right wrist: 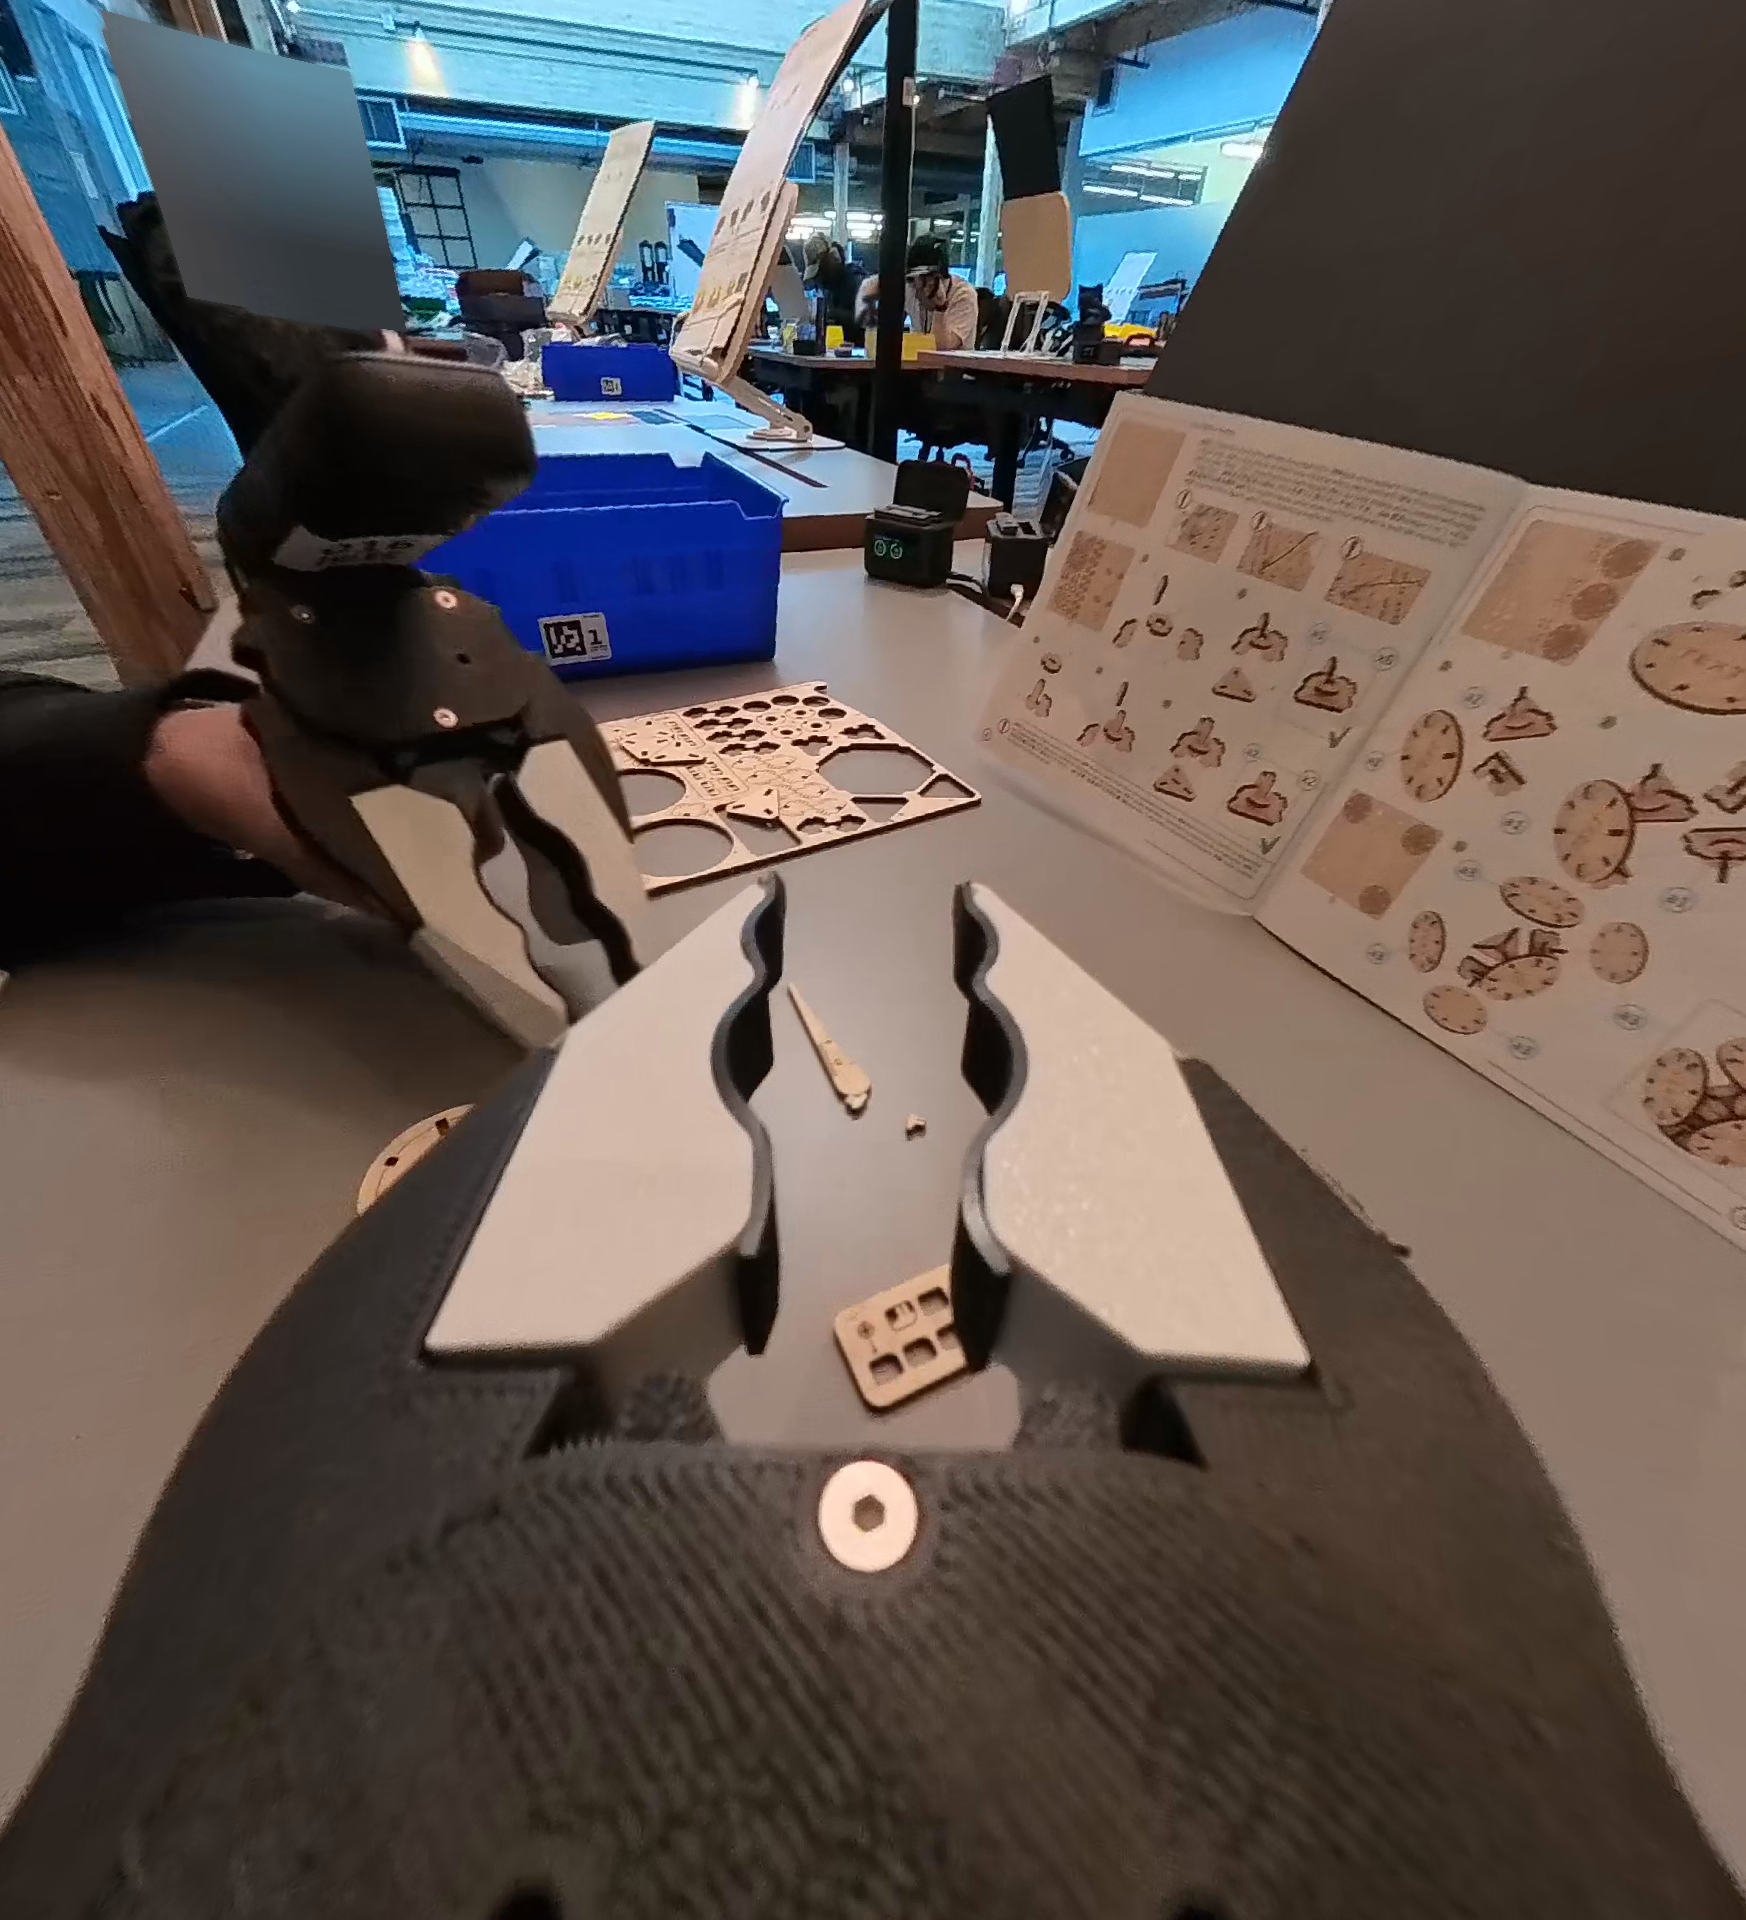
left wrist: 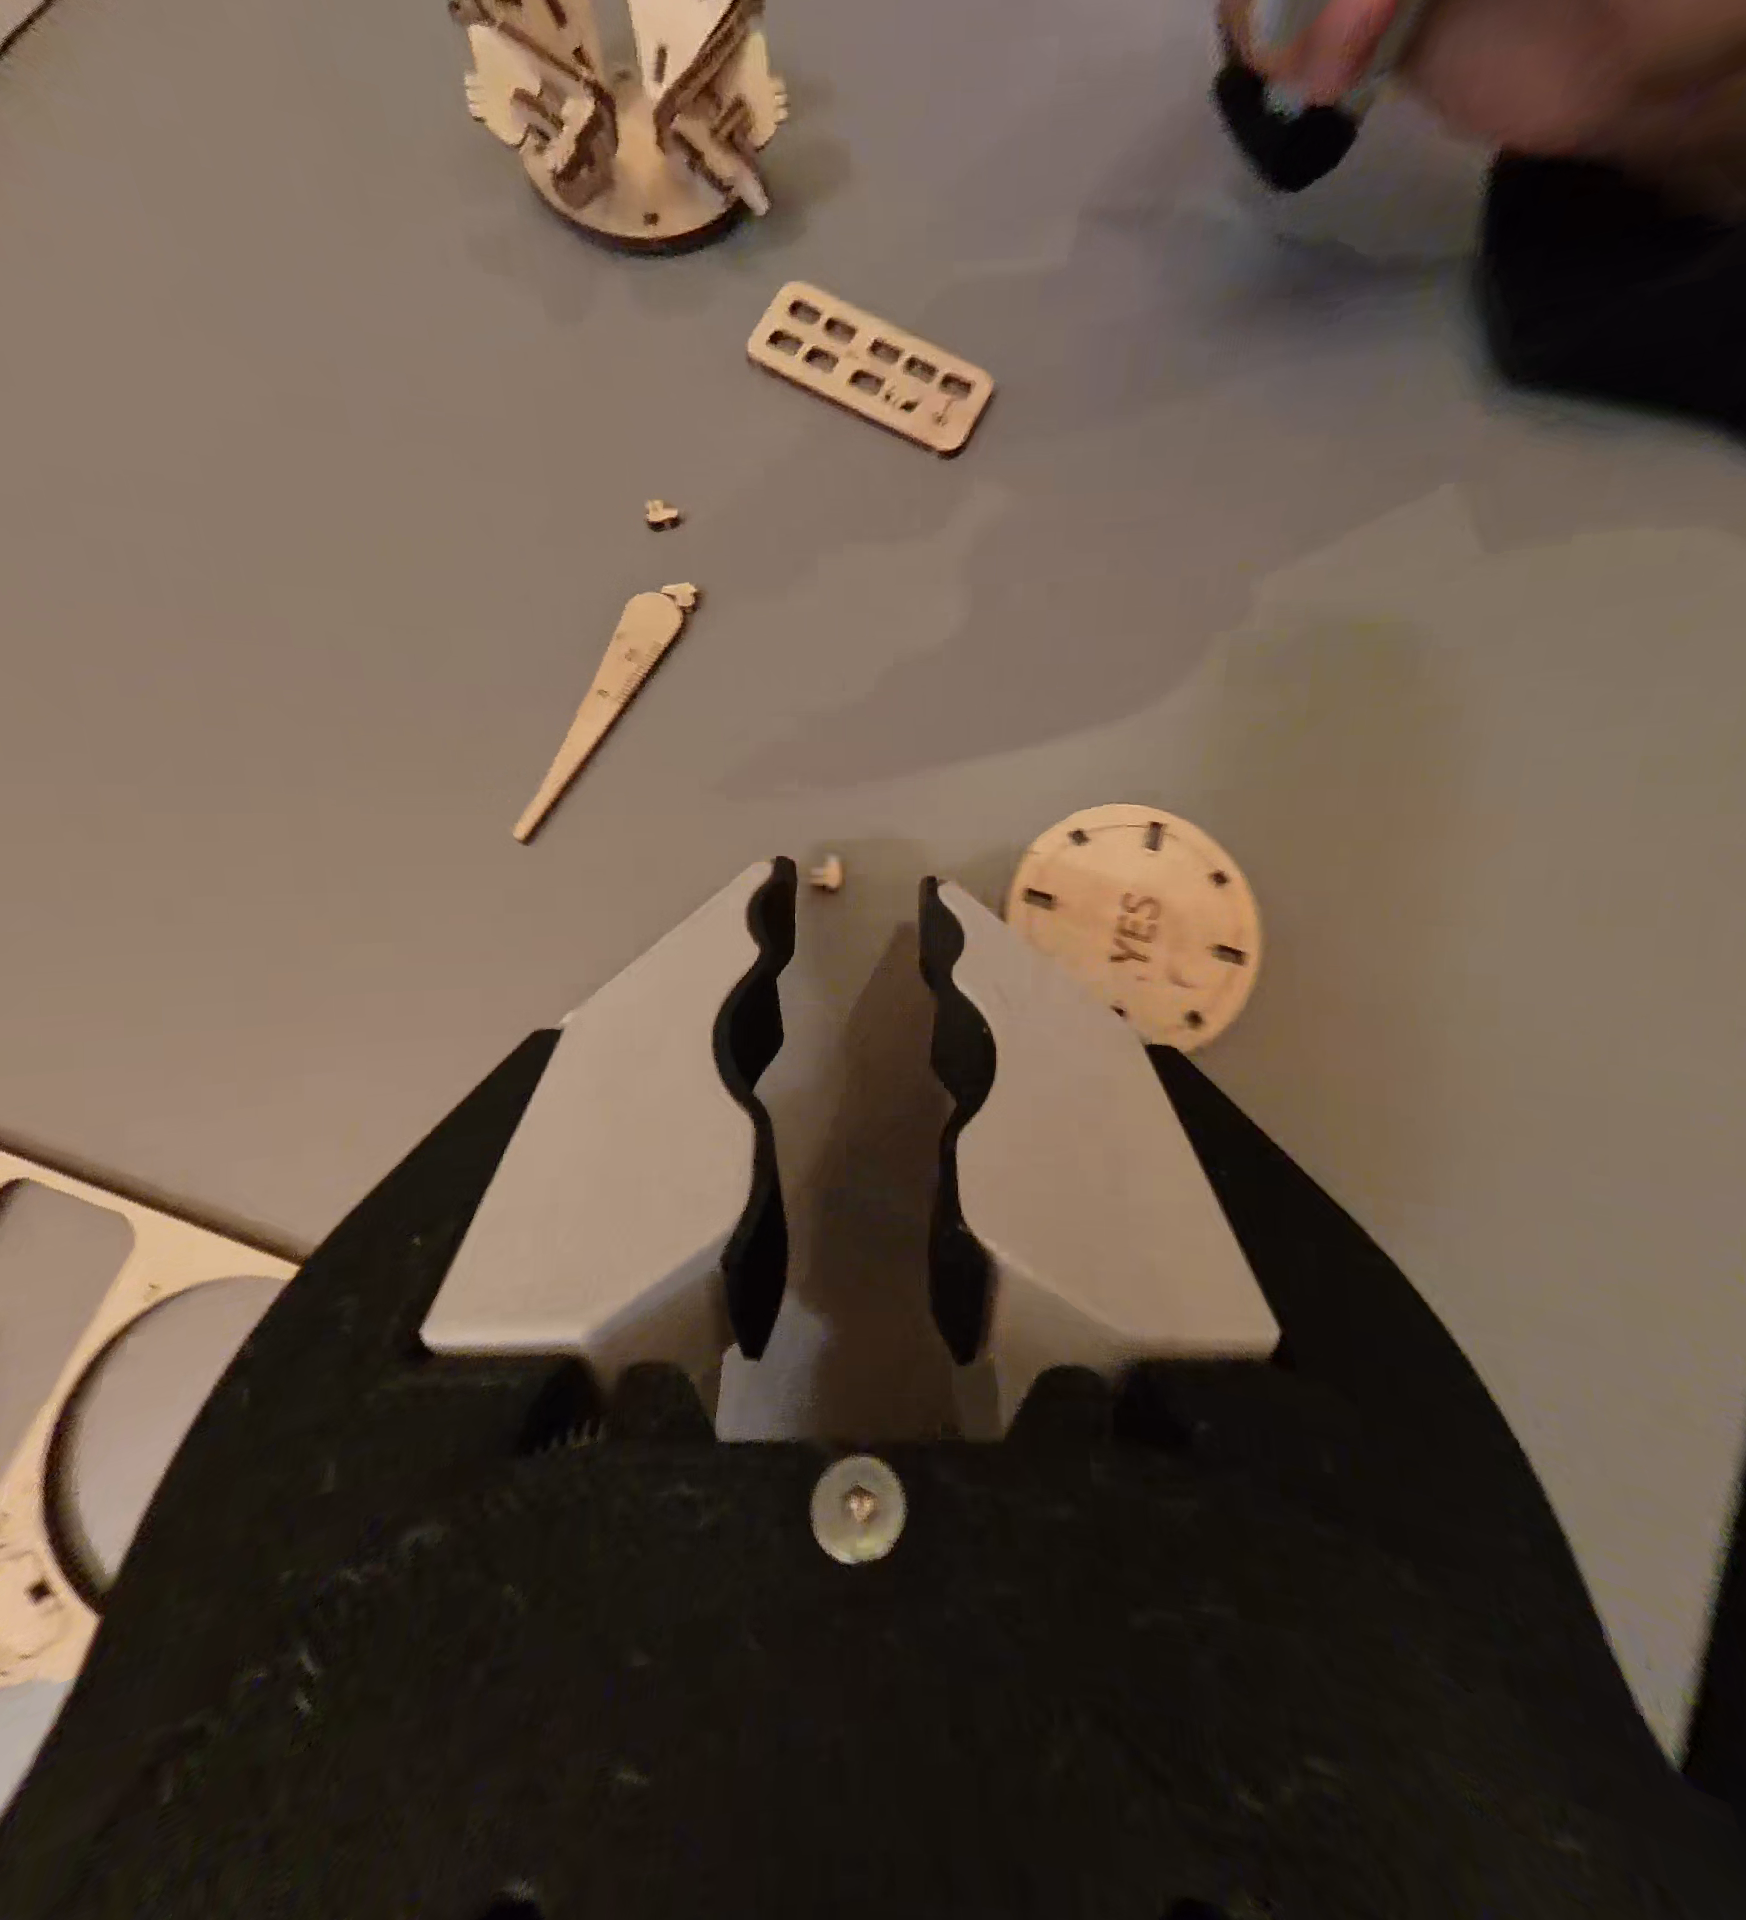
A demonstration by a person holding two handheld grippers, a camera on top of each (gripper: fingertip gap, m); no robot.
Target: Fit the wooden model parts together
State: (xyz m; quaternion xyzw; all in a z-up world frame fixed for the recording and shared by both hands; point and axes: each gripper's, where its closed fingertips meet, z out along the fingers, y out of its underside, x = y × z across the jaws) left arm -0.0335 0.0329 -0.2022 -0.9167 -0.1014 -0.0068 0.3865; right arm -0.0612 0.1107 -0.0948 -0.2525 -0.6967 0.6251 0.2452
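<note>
While both grippers gape bare, a tiny wooden peg (left wrist: pixel 824 872) lies between the left gripper's (left wrist: pixel 853 883) fingertips.

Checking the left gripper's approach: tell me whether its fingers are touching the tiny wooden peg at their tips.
Apart. In the left wrist view the tiny wooden peg lies on the table just beyond the left gripper, with grey surface visible between it and either fingertip.

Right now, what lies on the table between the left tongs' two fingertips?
In the left wrist view, one tiny wooden piece lies on the grey table, near the left tongs' left pad but apart from it. Otherwise that stretch is bare.
</note>
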